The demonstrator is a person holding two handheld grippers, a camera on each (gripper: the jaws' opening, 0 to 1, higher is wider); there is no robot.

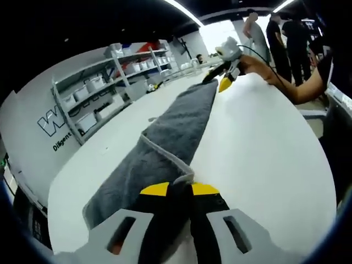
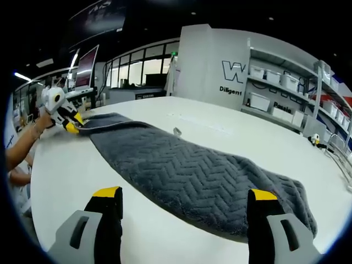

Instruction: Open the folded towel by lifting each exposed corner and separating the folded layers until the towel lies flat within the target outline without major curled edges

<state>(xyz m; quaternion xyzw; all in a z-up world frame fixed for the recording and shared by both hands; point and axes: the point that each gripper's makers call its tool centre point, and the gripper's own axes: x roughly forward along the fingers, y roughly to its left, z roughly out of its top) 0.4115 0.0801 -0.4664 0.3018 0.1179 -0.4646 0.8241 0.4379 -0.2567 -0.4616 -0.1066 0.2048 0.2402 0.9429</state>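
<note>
A dark grey towel [image 1: 176, 132] with a herringbone weave lies folded into a long strip across the white table [image 1: 258, 154]. My left gripper [image 1: 180, 190] is shut on the pale hemmed edge at the towel's near end. At the far end, my right gripper [image 1: 225, 81] is held by a hand [image 1: 256, 65], its yellow tip at the towel's corner. In the right gripper view the towel [image 2: 192, 176] runs from between the wide-open jaws of my right gripper [image 2: 185, 193] to my left gripper [image 2: 71, 125], which pinches the far corner.
Shelves [image 1: 104, 93] with white bins line the wall beyond the table's far side, also in the right gripper view as shelves [image 2: 286, 88]. Several people [image 1: 280, 38] stand behind the far end. Bare table [image 2: 60, 170] flanks the towel on both sides.
</note>
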